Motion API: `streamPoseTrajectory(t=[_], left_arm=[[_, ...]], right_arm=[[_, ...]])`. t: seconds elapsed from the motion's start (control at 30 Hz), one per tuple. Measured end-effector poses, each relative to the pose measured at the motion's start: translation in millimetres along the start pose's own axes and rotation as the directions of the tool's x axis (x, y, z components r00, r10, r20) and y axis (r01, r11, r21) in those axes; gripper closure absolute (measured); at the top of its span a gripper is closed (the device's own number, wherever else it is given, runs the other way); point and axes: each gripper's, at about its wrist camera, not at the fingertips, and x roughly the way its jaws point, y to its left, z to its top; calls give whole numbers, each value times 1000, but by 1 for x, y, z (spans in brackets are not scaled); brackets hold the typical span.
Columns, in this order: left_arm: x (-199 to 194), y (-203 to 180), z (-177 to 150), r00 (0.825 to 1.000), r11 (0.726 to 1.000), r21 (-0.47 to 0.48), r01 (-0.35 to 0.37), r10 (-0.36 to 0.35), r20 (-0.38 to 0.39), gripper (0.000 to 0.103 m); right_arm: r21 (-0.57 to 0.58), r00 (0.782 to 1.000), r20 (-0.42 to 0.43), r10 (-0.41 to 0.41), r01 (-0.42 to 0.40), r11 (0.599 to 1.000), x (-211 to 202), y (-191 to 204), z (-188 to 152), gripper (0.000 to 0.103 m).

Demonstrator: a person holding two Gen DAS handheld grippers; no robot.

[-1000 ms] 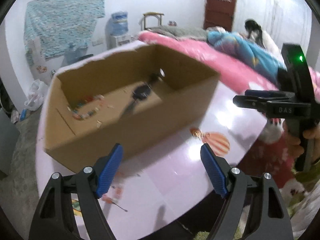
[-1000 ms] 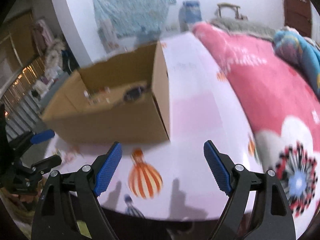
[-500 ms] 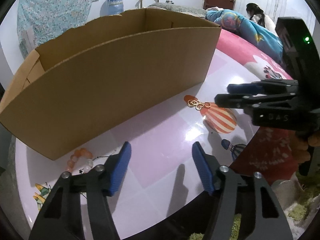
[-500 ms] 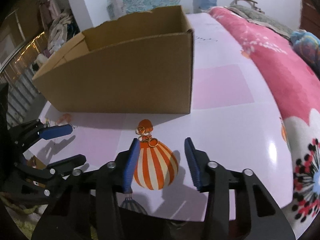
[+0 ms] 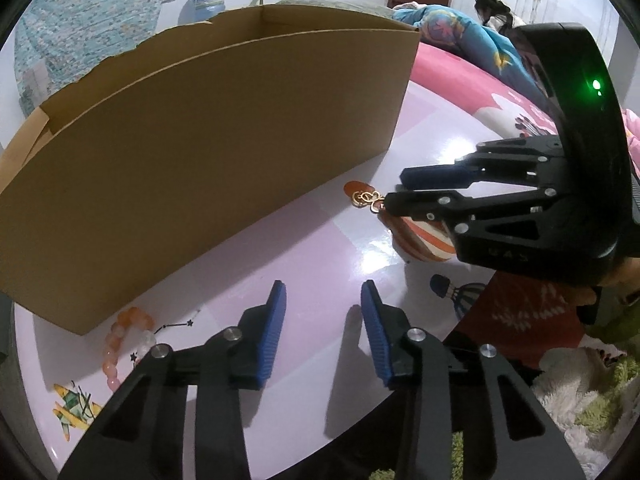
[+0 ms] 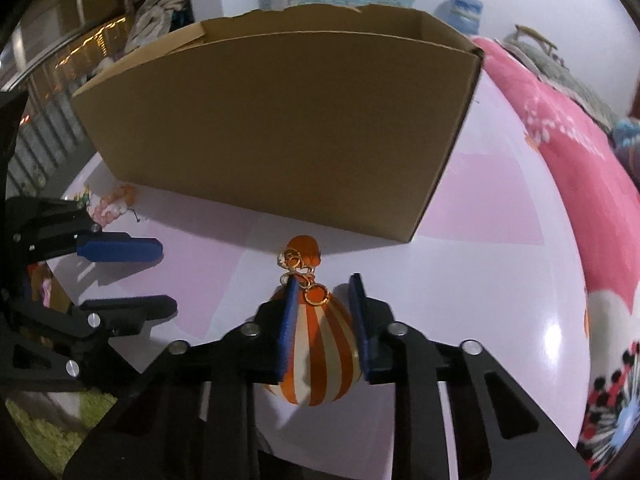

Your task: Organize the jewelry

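Box (image 6: 276, 128) stands open-topped on the glossy pink-and-white surface (image 6: 480, 272), its long wall facing both cameras. Gold earring (image 6: 304, 280) — linked rings — lies on the surface just in front of the box's near wall, over a printed orange balloon (image 6: 320, 360). Right tool (image 6: 322, 292) low over the surface, jaws just closing in; the earring's lower ring sits between the blue pads, near the left one, but the pads do not visibly press it — not yet grasping. In the left view the earring (image 5: 366, 199) shows just past the right tool's tip (image 5: 400, 190). Left tool (image 5: 322, 298) also just narrowing, jaws apart over bare surface, nothing between them. Peach bead bracelet (image 5: 120, 336) lies by the box's left corner, thin star-charm chain (image 5: 176, 326) beside it.
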Motion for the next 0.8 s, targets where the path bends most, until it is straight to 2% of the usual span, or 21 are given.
streamPoseTrajectory(t=[0.07, 0.23, 0.5, 0.67, 0.8], left_arm=[[0, 1, 1, 1000, 1000, 0, 1, -1, -2, 69], [1, 1, 4, 1000, 1000, -5, 1, -1, -5, 70], [1, 0, 12, 999, 999, 9, 37, -37, 9, 74], [5, -6, 30, 997, 997, 39, 61, -63, 44, 76], [14, -11, 41, 997, 997, 58, 55, -58, 44, 84]], right_arm=[[-18, 1000, -4, 16, -16, 1000, 0, 1, 0, 92], [-64, 1000, -4, 18, -18, 998, -2, 5, -3, 93], [12, 1000, -7, -16, 16, 1000, -16, -6, -20, 93], [81, 1000, 3, -23, 23, 996, -20, -12, -25, 93], [97, 1000, 14, -23, 22, 995, -21, -12, -28, 93]])
